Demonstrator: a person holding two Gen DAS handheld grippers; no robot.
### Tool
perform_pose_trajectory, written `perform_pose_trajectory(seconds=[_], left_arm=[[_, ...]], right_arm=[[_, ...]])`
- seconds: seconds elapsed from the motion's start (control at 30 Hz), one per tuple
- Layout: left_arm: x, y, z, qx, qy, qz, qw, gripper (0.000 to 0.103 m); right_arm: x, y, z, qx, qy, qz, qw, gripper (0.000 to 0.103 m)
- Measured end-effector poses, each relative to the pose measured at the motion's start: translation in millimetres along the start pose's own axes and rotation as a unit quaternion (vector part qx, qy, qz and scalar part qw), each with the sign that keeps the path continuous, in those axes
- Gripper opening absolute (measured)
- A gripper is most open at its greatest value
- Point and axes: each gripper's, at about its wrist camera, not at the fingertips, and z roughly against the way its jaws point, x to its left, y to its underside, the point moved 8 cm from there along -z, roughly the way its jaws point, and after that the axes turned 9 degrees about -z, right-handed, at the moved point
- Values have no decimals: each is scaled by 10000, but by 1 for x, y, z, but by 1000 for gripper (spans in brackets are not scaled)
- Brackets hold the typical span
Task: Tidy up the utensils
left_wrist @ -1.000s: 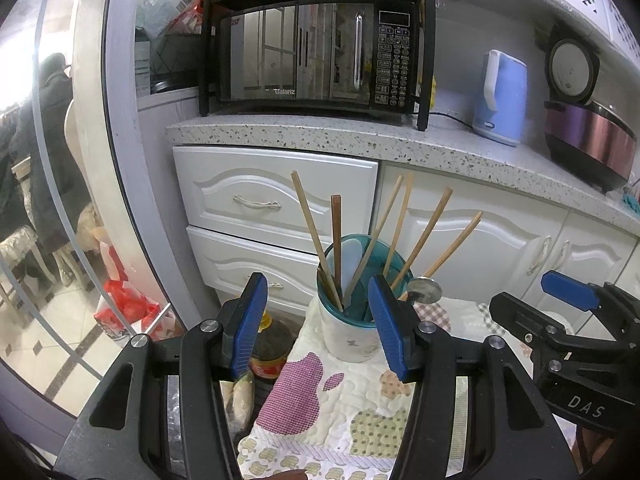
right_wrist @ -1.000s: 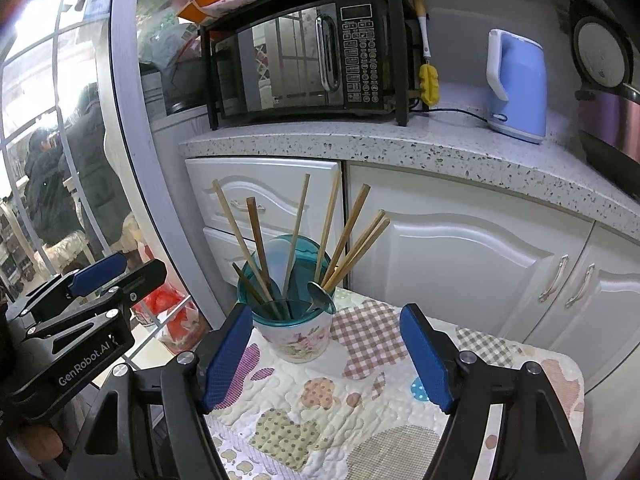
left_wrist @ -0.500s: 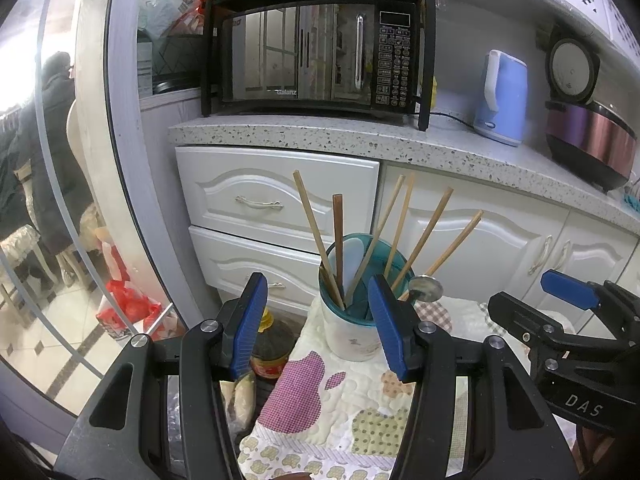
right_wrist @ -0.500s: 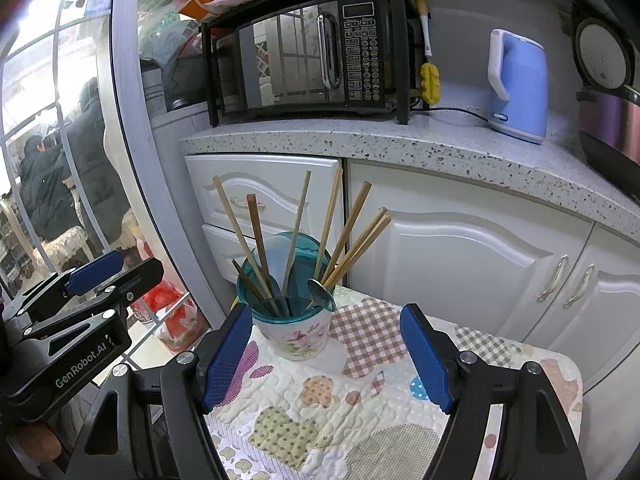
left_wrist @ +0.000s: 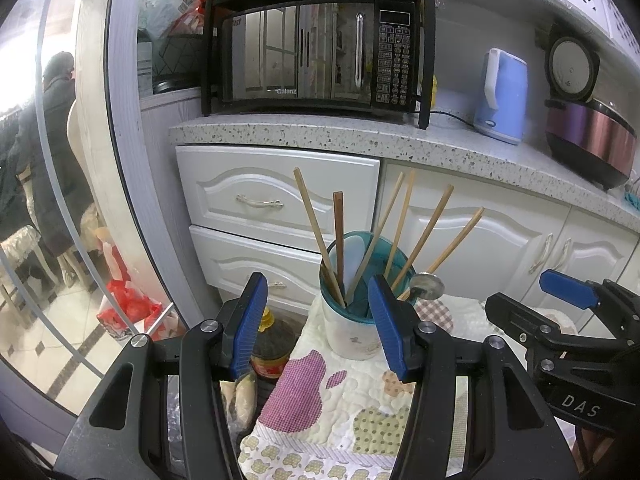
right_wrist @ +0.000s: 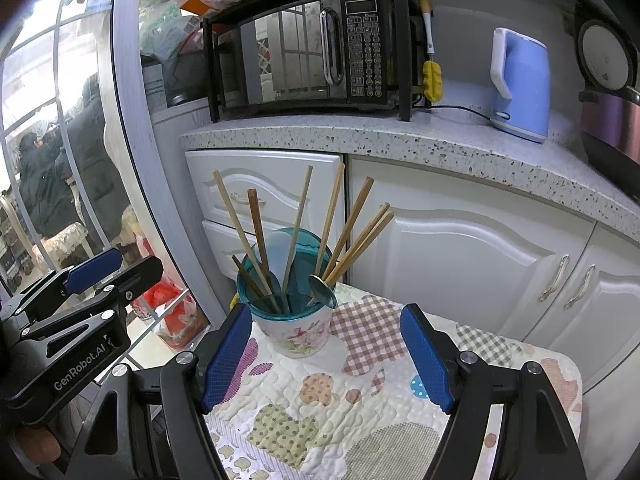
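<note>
A floral white cup with a teal liner (left_wrist: 352, 328) (right_wrist: 298, 328) stands on a patchwork quilted table top (left_wrist: 344, 408) (right_wrist: 360, 392). It holds several wooden chopsticks (left_wrist: 424, 236) (right_wrist: 356, 232), a metal spoon (left_wrist: 426, 285) (right_wrist: 322, 294) and a pale spatula (right_wrist: 276, 252). My left gripper (left_wrist: 318, 324) is open and empty, just in front of the cup. My right gripper (right_wrist: 326, 360) is open and empty, a little in front of and right of the cup. Each gripper shows at the edge of the other's view.
White cabinets and drawers (right_wrist: 460, 256) stand behind the table under a speckled counter (left_wrist: 360, 136) with a microwave (left_wrist: 316, 56), blue kettle (left_wrist: 500, 96) and rice cooker (left_wrist: 588, 140). An oil bottle (left_wrist: 272, 344) sits below the table's left edge beside a glass door (left_wrist: 60, 200).
Almost nothing has changed. Both grippers stay open and hold about the same place in front of the cup, with only a slight drift of the views.
</note>
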Motion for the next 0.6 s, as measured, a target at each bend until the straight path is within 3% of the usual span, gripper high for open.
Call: perform_pose_trajectory(seconds=[0.6], left_arm=[[-1,1,0,-23,-10,-8,10000,53]], right_arm=[[0,3,-1,36,7,-14,10000,75]])
